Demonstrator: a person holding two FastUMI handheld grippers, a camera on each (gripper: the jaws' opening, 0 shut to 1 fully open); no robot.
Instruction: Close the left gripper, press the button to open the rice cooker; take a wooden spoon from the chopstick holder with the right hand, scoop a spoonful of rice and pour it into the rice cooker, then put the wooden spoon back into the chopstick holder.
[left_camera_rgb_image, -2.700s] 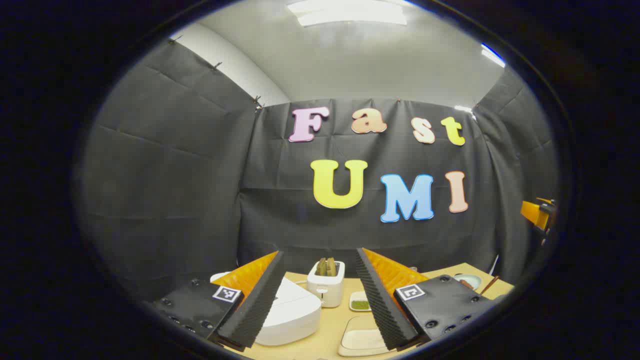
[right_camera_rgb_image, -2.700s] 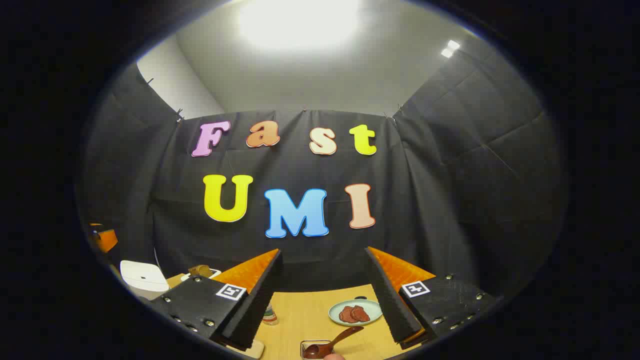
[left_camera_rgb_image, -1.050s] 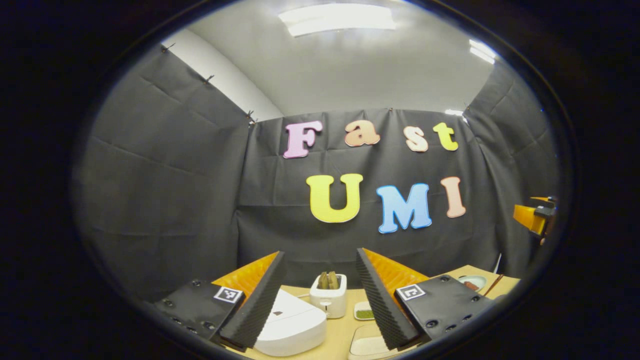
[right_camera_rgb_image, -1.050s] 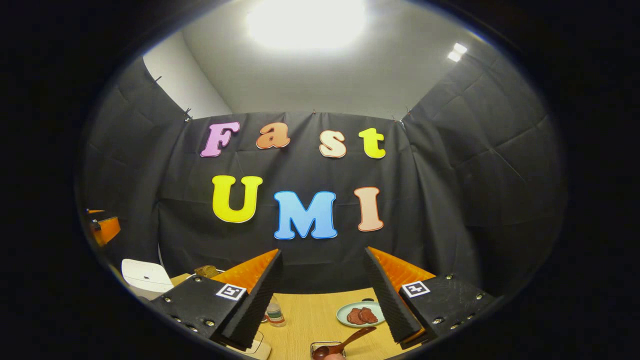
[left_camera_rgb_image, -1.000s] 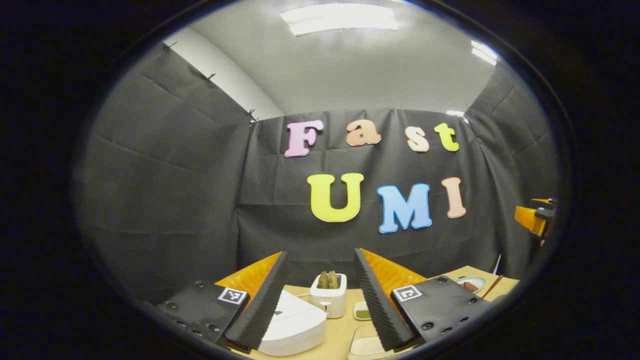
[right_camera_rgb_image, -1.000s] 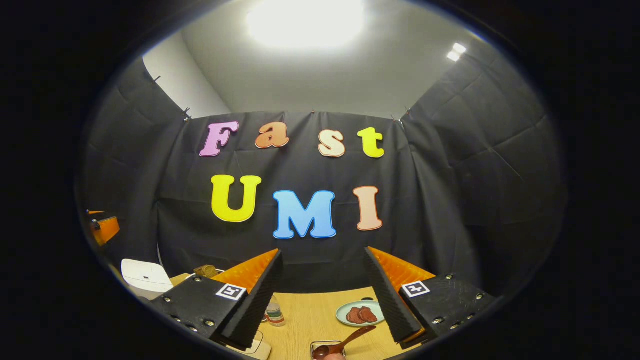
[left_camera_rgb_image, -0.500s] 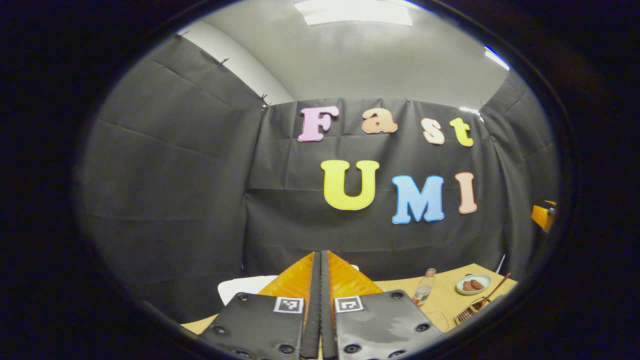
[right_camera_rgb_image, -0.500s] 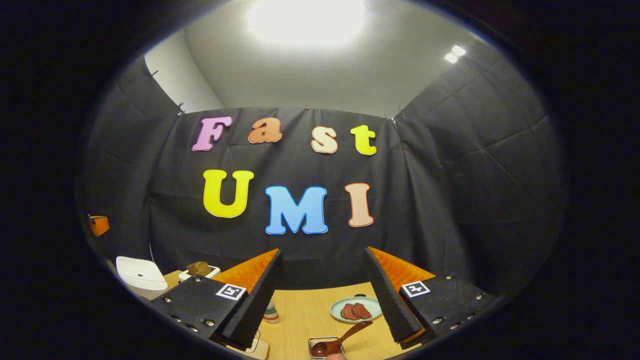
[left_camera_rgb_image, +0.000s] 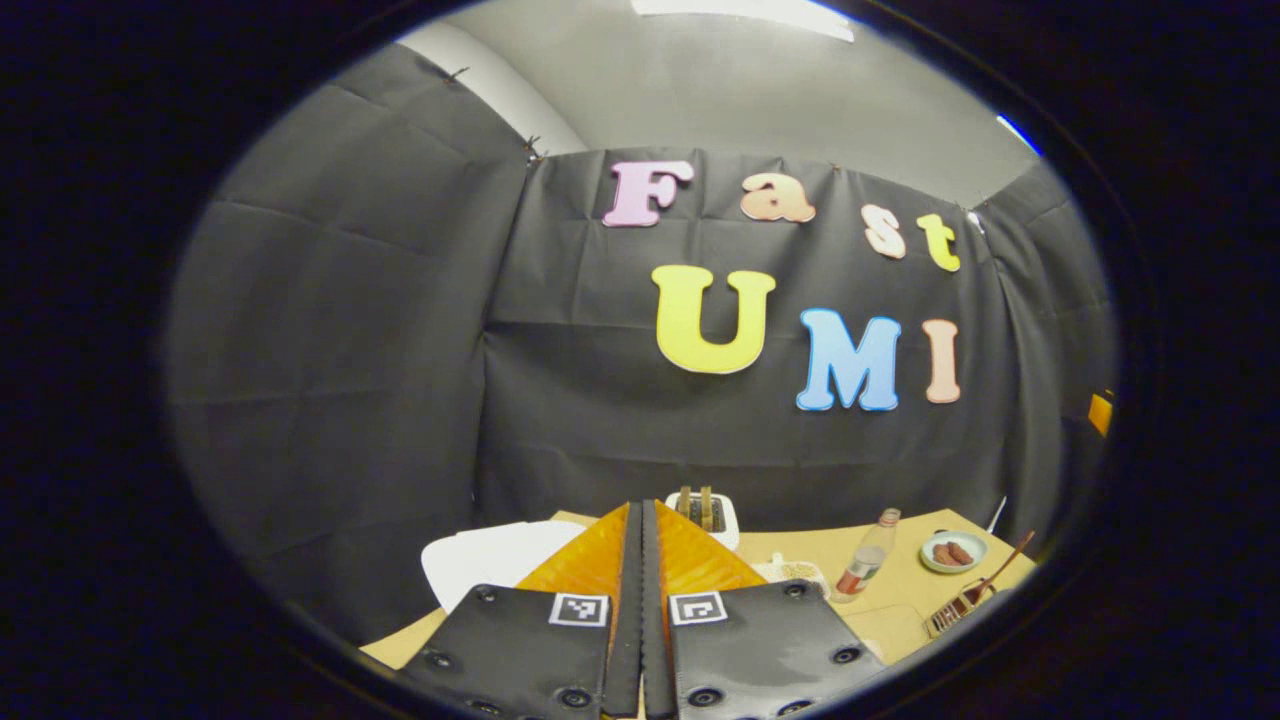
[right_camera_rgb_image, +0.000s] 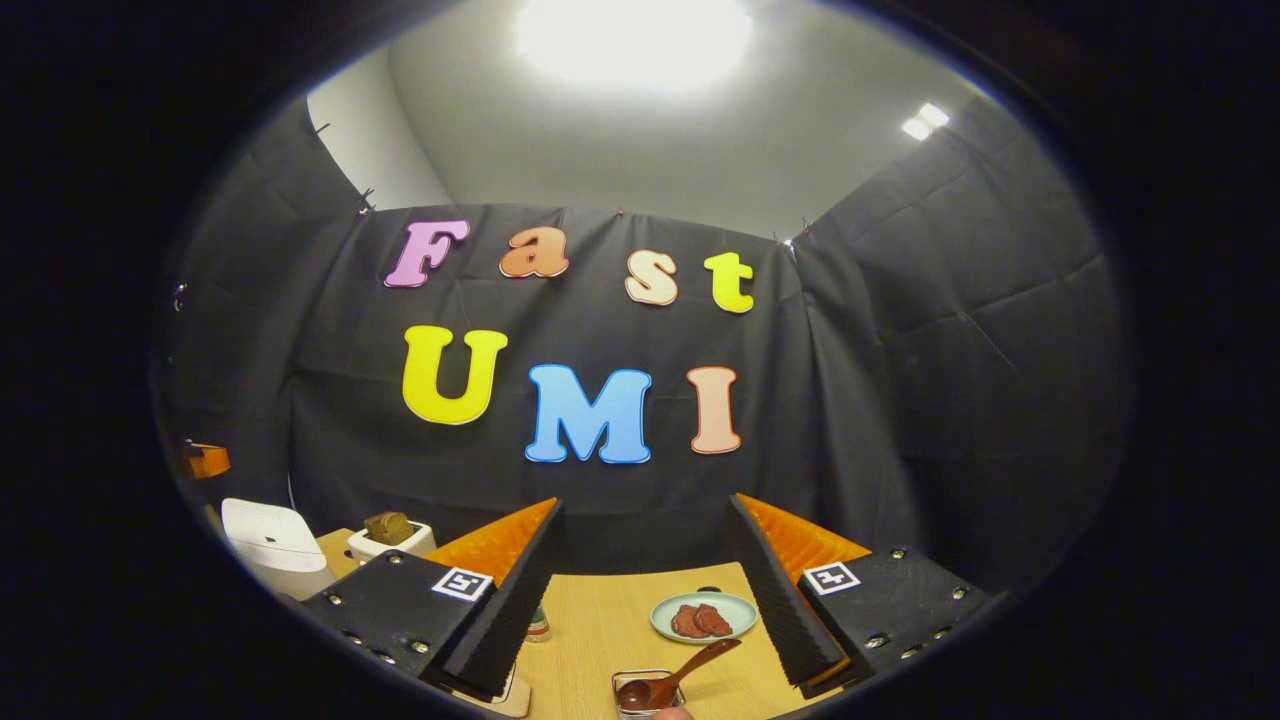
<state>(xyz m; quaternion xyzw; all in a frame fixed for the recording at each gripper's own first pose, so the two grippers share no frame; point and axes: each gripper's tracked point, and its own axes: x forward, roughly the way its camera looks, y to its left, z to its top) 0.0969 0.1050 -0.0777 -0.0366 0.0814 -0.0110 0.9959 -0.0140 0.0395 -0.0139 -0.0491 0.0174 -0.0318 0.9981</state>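
Observation:
The white rice cooker (left_camera_rgb_image: 487, 562), lid down, sits on the table just left of my left gripper (left_camera_rgb_image: 641, 506), whose fingers are pressed together with nothing between them. The cooker also shows at far left in the right gripper view (right_camera_rgb_image: 263, 546). My right gripper (right_camera_rgb_image: 645, 506) is open and empty above the table. Below it, the wooden spoon (right_camera_rgb_image: 678, 677) leans in the metal chopstick holder (right_camera_rgb_image: 640, 693), bowl down and handle pointing up to the right. In the left gripper view the holder (left_camera_rgb_image: 955, 604) and spoon handle (left_camera_rgb_image: 1002, 568) stand at the right edge.
A white toaster (left_camera_rgb_image: 704, 511) with bread stands behind the cooker. A small bottle (left_camera_rgb_image: 866, 556), a plate of meat (right_camera_rgb_image: 703, 618), a small dish (left_camera_rgb_image: 792, 570) and a pale board (right_camera_rgb_image: 503, 696) lie on the wooden table (right_camera_rgb_image: 600, 625). Black cloth walls close the booth.
My left gripper went from open to shut and tilted down, so more of the table shows and the cooker now lies left of its fingers. The right gripper stayed open and barely shifted.

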